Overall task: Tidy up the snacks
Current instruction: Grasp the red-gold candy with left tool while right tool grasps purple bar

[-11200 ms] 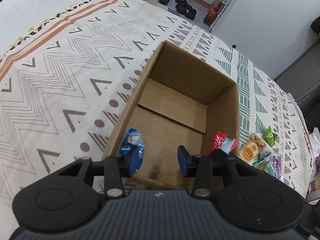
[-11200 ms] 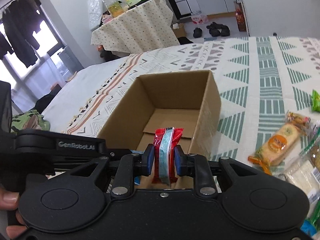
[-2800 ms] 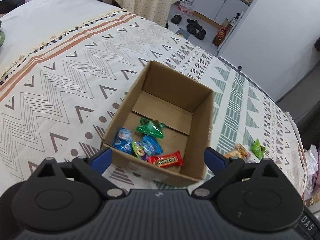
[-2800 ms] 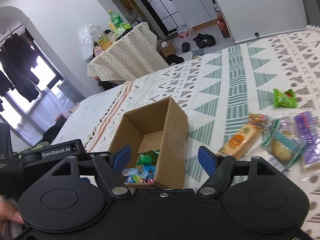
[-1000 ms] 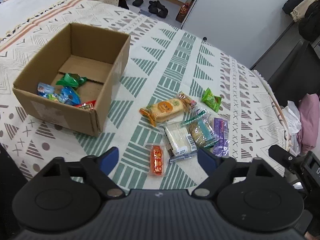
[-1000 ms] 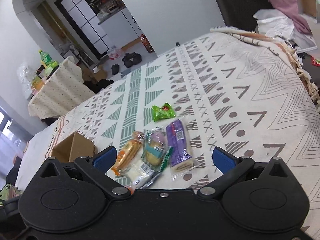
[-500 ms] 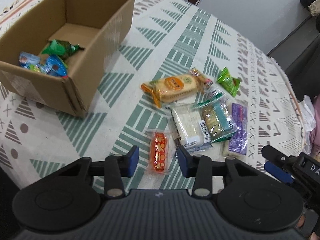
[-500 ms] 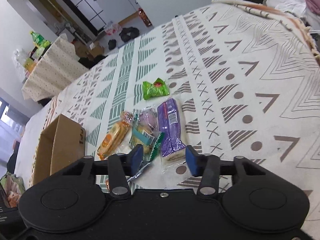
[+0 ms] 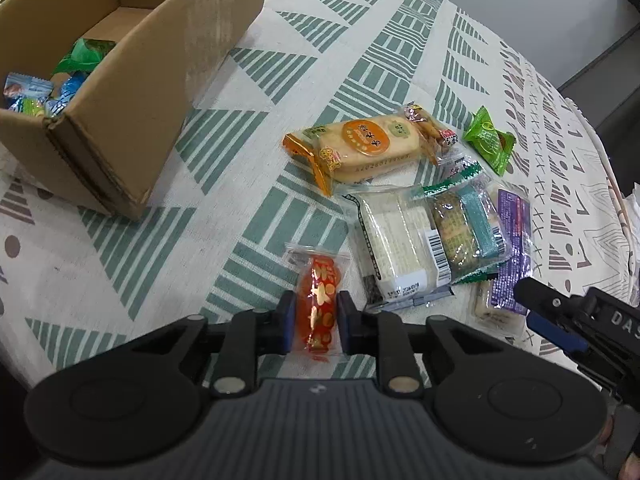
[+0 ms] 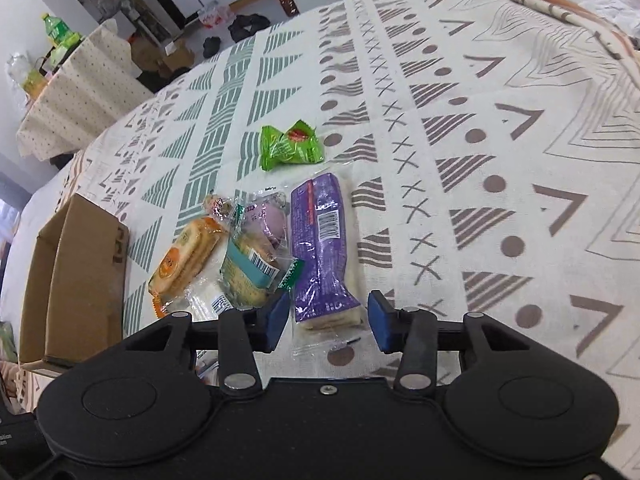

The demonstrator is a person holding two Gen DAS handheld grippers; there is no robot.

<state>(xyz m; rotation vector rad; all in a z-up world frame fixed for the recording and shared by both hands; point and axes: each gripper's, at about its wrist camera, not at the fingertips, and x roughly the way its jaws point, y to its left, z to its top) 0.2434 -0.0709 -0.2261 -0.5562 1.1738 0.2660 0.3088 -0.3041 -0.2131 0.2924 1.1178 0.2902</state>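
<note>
Patterned bedspread [image 9: 280,80]: brown cardboard box [image 9: 132,92] at 10 o'clock already holds several sweets. Left claw [image 9: 316,322] is clamped on orange-red clear-wrapped candy [image 9: 320,300]. Right claw [image 10: 328,320] half-open, straddling purple wrapped cake [image 10: 320,240], not visibly pinching. Five-odd packets left outside.

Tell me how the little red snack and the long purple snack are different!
The red snack is short; the purple snack is much longer. The left claw is pinching the red snack, while the right claw sits around the purple snack's end with gaps showing on both sides. Both lie on the patterned cloth, outside the cardboard box.
</note>
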